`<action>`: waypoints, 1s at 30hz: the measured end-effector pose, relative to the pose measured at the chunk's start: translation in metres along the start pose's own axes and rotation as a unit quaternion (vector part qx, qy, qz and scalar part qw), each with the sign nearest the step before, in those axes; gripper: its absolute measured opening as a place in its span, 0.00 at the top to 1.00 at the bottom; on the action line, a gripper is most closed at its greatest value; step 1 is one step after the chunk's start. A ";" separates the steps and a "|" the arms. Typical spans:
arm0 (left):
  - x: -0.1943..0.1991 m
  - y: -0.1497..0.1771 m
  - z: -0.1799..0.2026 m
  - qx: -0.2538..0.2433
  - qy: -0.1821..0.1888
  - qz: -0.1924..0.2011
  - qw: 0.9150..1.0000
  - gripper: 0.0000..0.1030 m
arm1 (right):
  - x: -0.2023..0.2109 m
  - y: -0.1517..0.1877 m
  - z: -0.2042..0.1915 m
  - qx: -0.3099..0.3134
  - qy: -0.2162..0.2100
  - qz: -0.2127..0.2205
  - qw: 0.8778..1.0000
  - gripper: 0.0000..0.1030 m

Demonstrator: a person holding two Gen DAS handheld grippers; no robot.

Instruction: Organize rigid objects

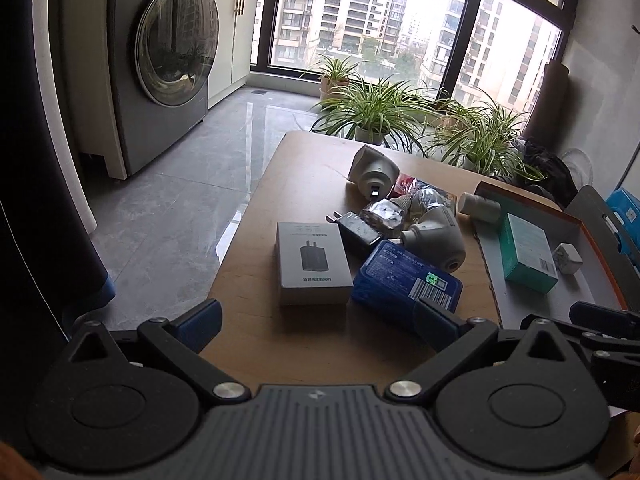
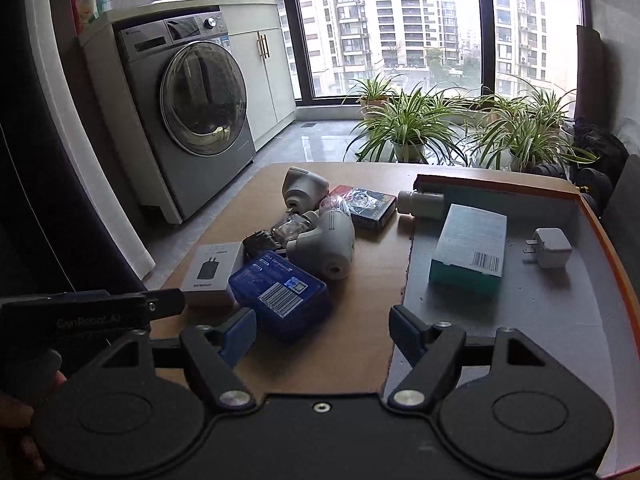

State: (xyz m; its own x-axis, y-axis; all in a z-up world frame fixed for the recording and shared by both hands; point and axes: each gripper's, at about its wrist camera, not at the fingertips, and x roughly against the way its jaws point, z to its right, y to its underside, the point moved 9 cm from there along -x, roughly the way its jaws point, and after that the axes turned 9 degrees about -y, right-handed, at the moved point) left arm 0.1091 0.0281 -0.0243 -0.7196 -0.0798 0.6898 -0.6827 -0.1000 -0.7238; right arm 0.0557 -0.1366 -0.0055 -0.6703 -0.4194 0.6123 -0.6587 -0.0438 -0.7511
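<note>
A pile of rigid objects lies on the wooden table [image 1: 304, 176]: a grey charger box [image 1: 310, 262] [image 2: 212, 272], a blue box [image 1: 406, 284] [image 2: 280, 294], a black plug [image 1: 358, 230], two grey-white devices [image 1: 434, 236] [image 1: 372, 172] and a dark flat box [image 2: 366, 206]. A grey tray with an orange rim [image 2: 500, 320] holds a teal box [image 2: 468, 250], a white plug [image 2: 552, 247] and a white bottle [image 2: 420, 202]. My left gripper [image 1: 316, 320] is open and empty just short of the charger box. My right gripper [image 2: 324, 330] is open and empty, near the blue box and the tray's edge.
A washing machine [image 2: 192, 116] stands at the left on the tiled floor. Potted spider plants [image 2: 408, 124] line the window behind the table. A dark bag [image 1: 548, 168] sits past the tray at the right. The left gripper's body [image 2: 80, 316] shows at the left of the right wrist view.
</note>
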 end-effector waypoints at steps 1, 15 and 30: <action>0.000 -0.001 0.000 -0.001 0.000 0.001 1.000 0.00 | -0.001 0.000 -0.001 0.001 -0.001 -0.001 1.000 0.15; -0.006 -0.003 -0.010 0.003 -0.006 -0.004 1.000 0.00 | -0.020 0.000 -0.019 0.041 -0.027 -0.028 0.998 0.15; -0.032 -0.014 -0.043 0.030 -0.027 -0.018 0.999 0.00 | -0.130 -0.017 -0.029 0.148 -0.087 -0.129 0.977 0.13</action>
State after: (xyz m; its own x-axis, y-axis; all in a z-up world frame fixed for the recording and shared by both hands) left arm 0.1360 0.0748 -0.0375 -0.6851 -0.1291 0.7169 -0.6984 -0.1635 -0.6968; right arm 0.1436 -0.0550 -0.0650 -0.4095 -0.5071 0.7584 -0.6529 -0.4177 -0.6319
